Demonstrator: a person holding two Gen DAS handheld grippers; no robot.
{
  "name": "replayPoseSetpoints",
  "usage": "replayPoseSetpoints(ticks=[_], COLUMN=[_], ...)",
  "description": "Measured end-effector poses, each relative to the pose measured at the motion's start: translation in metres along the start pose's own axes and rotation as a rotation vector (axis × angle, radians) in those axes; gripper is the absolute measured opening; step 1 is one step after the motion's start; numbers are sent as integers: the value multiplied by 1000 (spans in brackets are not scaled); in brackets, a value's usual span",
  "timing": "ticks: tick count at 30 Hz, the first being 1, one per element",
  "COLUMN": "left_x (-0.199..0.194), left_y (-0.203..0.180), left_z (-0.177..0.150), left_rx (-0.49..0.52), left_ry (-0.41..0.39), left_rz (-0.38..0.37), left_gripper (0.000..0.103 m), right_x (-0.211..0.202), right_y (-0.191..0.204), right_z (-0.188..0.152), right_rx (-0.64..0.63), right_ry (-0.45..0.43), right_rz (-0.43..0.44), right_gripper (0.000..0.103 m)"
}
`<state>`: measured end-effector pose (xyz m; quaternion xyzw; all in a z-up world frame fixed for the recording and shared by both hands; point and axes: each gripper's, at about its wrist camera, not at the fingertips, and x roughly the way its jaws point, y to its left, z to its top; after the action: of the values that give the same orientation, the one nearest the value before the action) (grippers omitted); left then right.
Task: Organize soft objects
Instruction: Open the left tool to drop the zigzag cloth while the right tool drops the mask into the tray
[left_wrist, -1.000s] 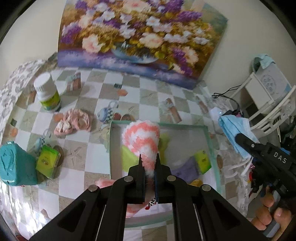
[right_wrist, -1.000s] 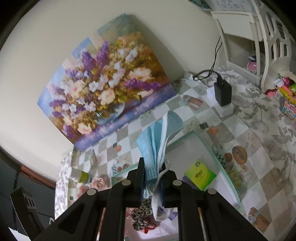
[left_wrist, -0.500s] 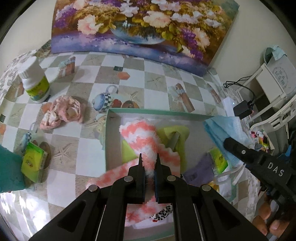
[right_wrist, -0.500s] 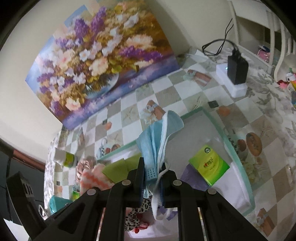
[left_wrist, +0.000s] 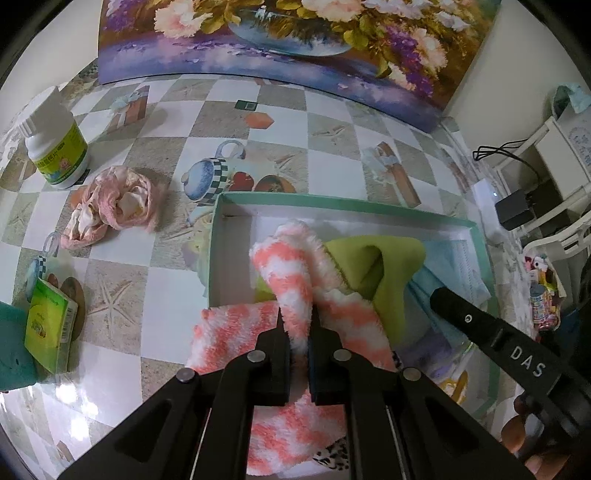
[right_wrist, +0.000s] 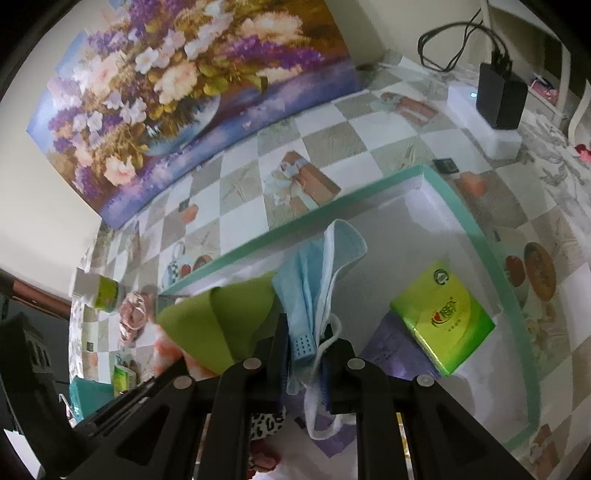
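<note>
From my left camera, the lower end of the pink-and-white fuzzy cloth (left_wrist: 291, 295) disappears behind my left gripper (left_wrist: 297, 325). A spotted cloth (left_wrist: 332, 456) peeks out beneath it, mostly covered. The teal thing (left_wrist: 13, 350) at the table's left edge is cut off by the picture, so I cannot tell what it is. The label on the white bottle (left_wrist: 55, 144) is too small to read. From my right camera, the purple packet (right_wrist: 391, 347) lies half under the green packet (right_wrist: 443, 317), and the bottom of the blue mask (right_wrist: 317, 280) is hidden between the fingers of my right gripper (right_wrist: 306, 354).
</note>
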<state>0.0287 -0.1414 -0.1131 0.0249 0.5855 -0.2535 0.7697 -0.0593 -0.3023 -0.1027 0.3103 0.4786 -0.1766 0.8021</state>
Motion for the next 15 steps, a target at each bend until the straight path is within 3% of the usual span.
replayPoseSetpoints(ticks=[12,15], left_x=[1,-4], left_y=[3,2], left_z=[0,1], left_rx=[-9,-8], left_ry=[28,27], left_rz=[24,23], left_gripper=[9,21], right_x=[19,19], right_y=[-9,-10], right_z=[-5,-5], right_rx=[30,33], right_ry=[62,72], right_rz=[-49,-57], right_gripper=[18,23])
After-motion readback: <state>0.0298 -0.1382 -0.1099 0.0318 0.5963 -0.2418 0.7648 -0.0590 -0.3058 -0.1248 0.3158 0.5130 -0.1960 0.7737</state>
